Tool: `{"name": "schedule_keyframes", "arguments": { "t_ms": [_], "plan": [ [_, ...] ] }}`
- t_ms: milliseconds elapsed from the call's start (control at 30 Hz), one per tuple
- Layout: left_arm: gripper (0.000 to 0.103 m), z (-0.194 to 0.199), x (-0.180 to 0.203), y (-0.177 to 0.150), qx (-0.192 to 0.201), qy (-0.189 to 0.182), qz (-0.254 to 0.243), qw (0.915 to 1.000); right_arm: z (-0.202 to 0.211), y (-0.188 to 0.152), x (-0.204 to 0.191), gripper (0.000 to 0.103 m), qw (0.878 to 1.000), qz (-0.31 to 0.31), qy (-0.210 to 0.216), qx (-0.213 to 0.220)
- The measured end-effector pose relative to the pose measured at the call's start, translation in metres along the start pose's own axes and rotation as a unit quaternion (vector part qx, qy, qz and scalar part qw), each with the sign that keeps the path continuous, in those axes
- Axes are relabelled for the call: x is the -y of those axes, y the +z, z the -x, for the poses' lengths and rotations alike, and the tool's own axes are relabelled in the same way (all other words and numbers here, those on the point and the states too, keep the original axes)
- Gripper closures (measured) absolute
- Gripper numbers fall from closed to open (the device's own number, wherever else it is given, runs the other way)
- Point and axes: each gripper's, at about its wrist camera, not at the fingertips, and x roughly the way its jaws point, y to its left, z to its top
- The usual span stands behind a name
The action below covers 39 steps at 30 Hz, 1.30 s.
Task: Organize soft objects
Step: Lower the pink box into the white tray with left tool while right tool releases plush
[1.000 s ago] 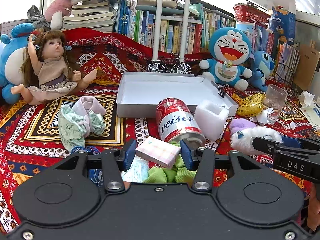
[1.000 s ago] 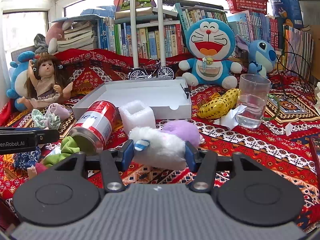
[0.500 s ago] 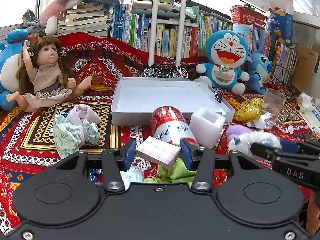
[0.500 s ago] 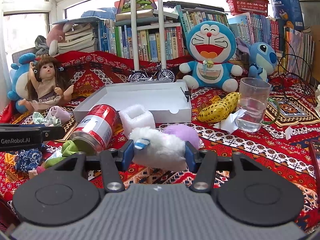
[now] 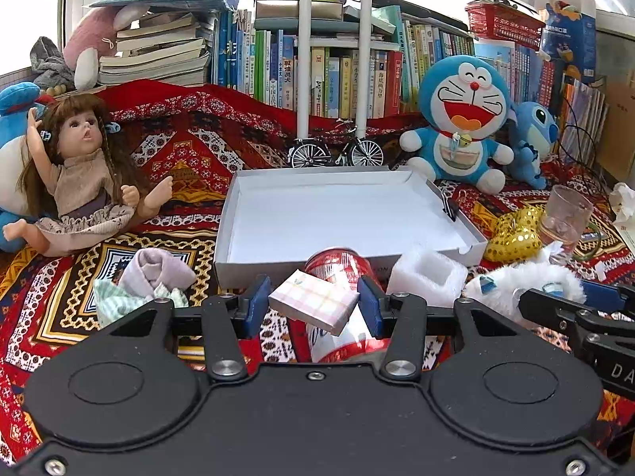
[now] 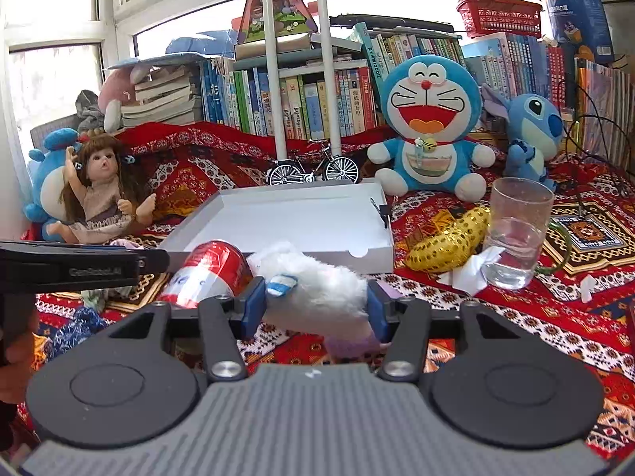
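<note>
My left gripper (image 5: 313,309) is shut on a small pink plaid tissue pack (image 5: 313,306), held tilted above the red beer can (image 5: 341,269) just short of the white shallow box (image 5: 337,222). My right gripper (image 6: 313,305) is shut on a white fluffy plush (image 6: 317,289), lifted over a purple soft piece (image 6: 353,343). The plush also shows at the right of the left wrist view, white fluffy plush (image 5: 516,281). The box (image 6: 301,218) has nothing in it. A white foam block (image 5: 428,277) sits by the box's near right corner.
Rolled pink and green cloths (image 5: 147,281) lie left of the box. A doll (image 5: 87,182) sits at the far left, a blue cat plush (image 6: 428,135) and a blue alien plush (image 6: 532,135) behind. A glass (image 6: 516,230), gold banana-shaped toy (image 6: 448,242) and toy bicycle (image 6: 313,170) stand nearby.
My left gripper has moved forward and a little up with the tissue pack, so the box and can are nearer and the green cloth has dropped from view. The right gripper barely moved.
</note>
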Motion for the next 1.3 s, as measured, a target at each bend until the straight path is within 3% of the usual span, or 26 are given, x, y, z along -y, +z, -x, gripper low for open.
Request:
{"name": "schedule_keyframes", "arguments": {
  "t_ms": [267, 467, 633, 800, 1033, 1300],
  "plan": [
    [0.057, -0.014, -0.001, 0.02, -0.005, -0.003, 0.01, 0.9999, -0.01, 0.014, 0.001, 0.047, 1.0, 0.002, 0.011, -0.001],
    [0.057, -0.031, -0.012, 0.055, -0.011, -0.025, 0.032, 0.9991, -0.024, 0.044, 0.005, 0.047, 1.0, 0.006, 0.012, 0.004],
    [0.057, -0.059, -0.019, 0.091, -0.039, -0.062, 0.054, 0.9959, -0.052, 0.076, 0.009, 0.047, 1.0, 0.023, 0.004, 0.002],
    [0.057, -0.1, -0.029, 0.113, -0.082, -0.072, 0.081, 0.9907, -0.094, 0.095, 0.018, 0.046, 0.999, 0.005, 0.03, -0.042],
    [0.057, -0.153, -0.022, 0.108, -0.12, -0.032, 0.074, 0.9895, -0.144, 0.087, 0.017, 0.046, 0.995, -0.002, 0.036, -0.091],
    [0.057, -0.181, -0.01, 0.093, -0.12, -0.002, 0.044, 0.9918, -0.172, 0.074, 0.014, 0.046, 0.993, 0.003, 0.034, -0.114]
  ]
}}
